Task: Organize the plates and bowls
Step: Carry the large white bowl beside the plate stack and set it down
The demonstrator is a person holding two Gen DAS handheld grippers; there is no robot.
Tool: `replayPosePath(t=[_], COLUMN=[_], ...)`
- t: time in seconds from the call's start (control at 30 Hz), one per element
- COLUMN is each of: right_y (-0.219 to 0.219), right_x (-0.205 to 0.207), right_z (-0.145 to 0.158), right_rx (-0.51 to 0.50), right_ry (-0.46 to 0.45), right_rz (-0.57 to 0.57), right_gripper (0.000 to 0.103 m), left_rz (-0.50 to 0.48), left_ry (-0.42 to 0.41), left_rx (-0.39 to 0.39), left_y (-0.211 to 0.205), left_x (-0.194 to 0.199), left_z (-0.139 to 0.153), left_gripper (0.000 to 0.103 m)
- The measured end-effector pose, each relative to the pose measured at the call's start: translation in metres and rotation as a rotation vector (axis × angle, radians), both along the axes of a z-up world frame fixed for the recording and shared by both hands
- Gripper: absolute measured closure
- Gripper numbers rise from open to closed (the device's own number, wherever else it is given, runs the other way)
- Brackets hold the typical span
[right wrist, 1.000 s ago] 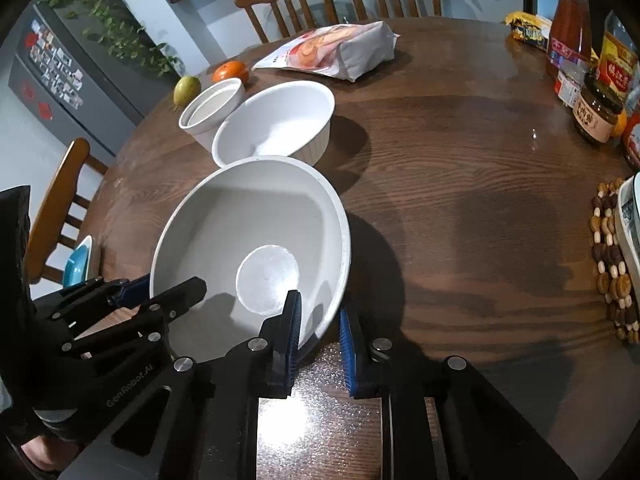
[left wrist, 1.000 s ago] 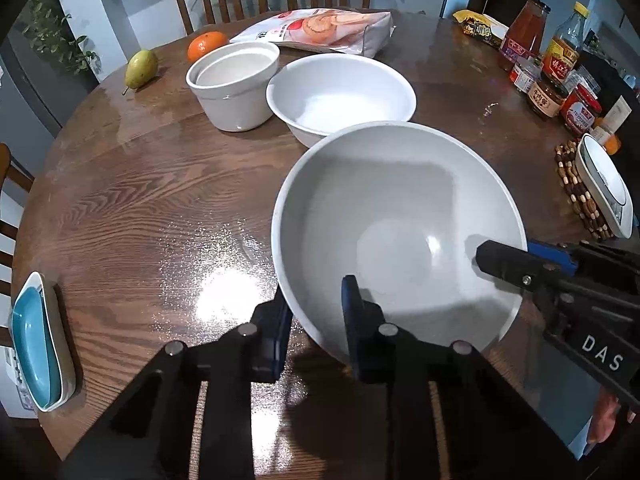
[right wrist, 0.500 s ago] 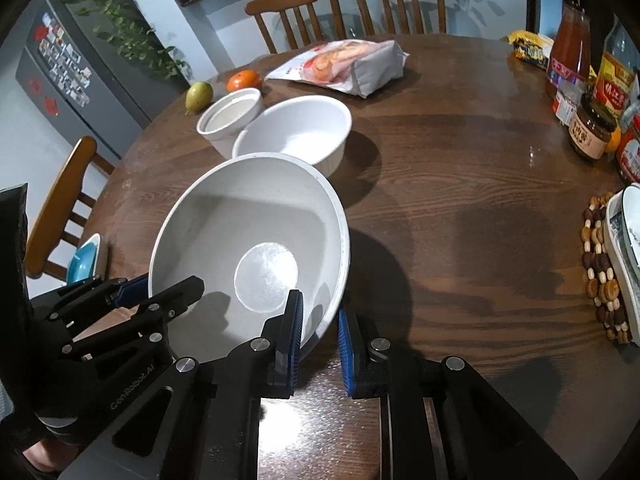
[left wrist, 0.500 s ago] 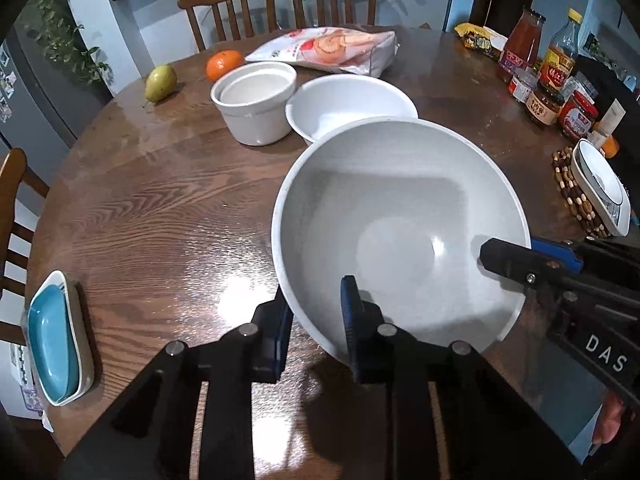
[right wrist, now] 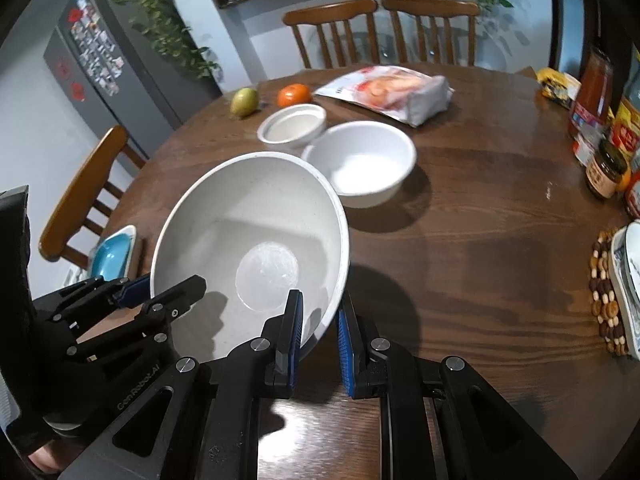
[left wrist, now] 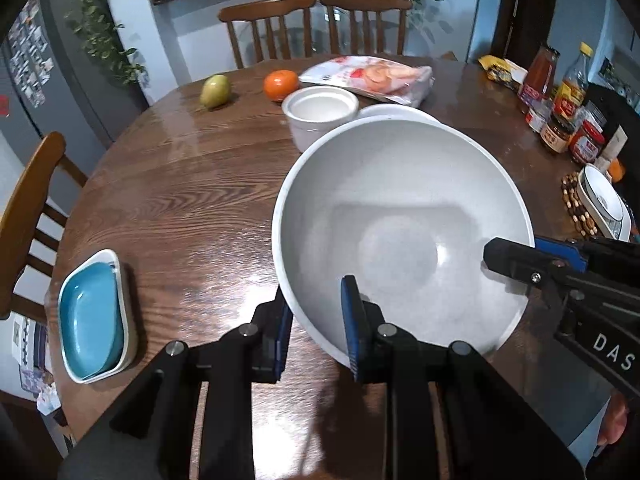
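Large white bowl (left wrist: 400, 216): clamped at near rim by left gripper (left wrist: 316, 328) and right gripper (right wrist: 318, 328), held above table (right wrist: 460, 260). Medium bowl (right wrist: 362, 162), small bowl (right wrist: 292, 124): unstacked. Nesting pending, apparently.

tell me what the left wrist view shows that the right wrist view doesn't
Only the left wrist view: the whole blue dish in its white tray, seen from above. Only the right wrist view: the medium white bowl in full, plus the fridge with magnets. Both: the big white bowl gripped at its rim by the left gripper and right gripper, small bowl, pear, orange.
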State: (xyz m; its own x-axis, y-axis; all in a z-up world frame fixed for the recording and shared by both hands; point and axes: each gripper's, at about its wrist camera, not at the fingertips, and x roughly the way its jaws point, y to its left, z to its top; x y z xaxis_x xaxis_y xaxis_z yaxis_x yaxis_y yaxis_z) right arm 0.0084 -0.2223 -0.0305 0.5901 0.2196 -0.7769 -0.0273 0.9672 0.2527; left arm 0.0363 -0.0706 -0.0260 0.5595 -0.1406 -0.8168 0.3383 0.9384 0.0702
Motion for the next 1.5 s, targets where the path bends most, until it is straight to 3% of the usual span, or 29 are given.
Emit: replayPosePath(t=[0.6,1.1,1.27,1.5], right_y=[0.1,0.18,0.185,0.163], right_x=[0.014,0.034,0.037,0.058], right_z=[0.026,0.025,0.018,-0.013], right_rx=[-0.032,-0.051,-0.066,-0.049], right_ry=[-0.06,-0.049,-0.02,0.106], right_rz=[0.183,0.323,0.322,0.257], right_gripper=[0.085,0.085,0.085,0.085], left_rz=[0.188,0.329,0.306,0.237], left_ry=[-0.064,-0.065,-0.038,0.085], left_rx=[-0.028,-0.024,-0.005,-0.001], left_y=[0.098,0.171,0.169,0.147], left_x=[-0.007,-0.001,0.004,0.028], left_z=[0.021,0.019,0.01,-0.027], left_gripper=[0.082,0.082,0.082,0.081])
